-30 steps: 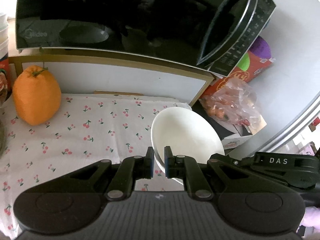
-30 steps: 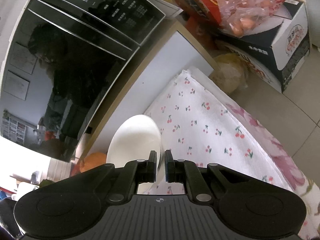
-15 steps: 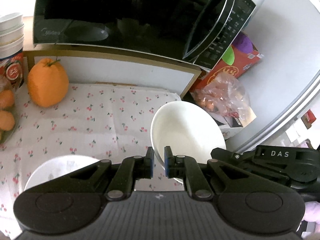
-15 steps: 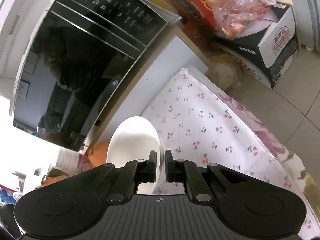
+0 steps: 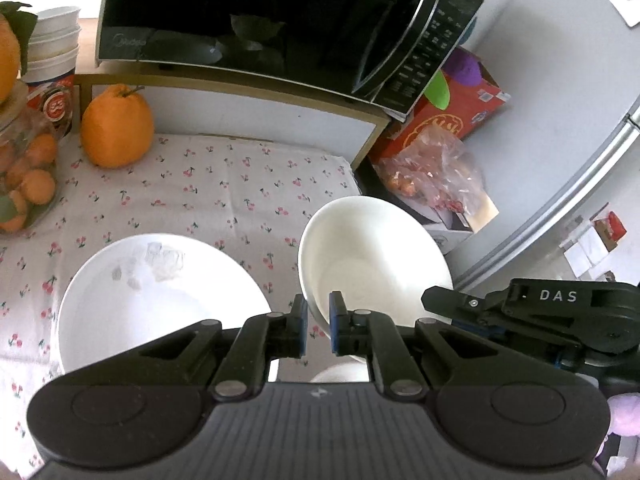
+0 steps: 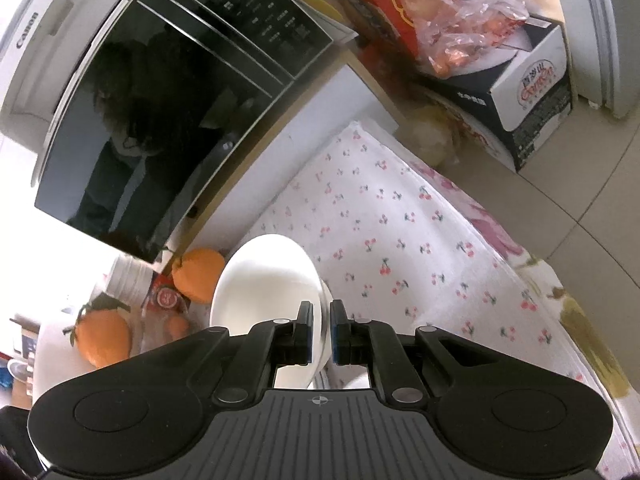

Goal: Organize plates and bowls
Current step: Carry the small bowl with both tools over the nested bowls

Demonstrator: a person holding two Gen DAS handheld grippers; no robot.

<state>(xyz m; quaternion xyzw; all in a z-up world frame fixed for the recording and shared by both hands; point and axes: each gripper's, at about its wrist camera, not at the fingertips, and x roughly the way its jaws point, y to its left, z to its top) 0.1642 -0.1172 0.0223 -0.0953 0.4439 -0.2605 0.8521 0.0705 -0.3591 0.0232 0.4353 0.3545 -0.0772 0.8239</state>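
Left to right: white plate [image 5: 160,300] lies flat on the cherry-print cloth [image 5: 224,188], low left in the left wrist view, not yet touched by either tool. Just right of it the white bowl [image 5: 372,256] is held tilted off the cloth, left gripper [image 5: 318,326] clamped on its near rim and right gripper [image 6: 321,334] pinching the opposite rim, both sets of fingers closed on it. Judged early-to-mid task: bowl lifted but not placed; setting it on the plate looks left to do.

On the tablecloth [image 5: 224,192], the plate [image 5: 160,296] lies left of the bowl [image 5: 376,256].
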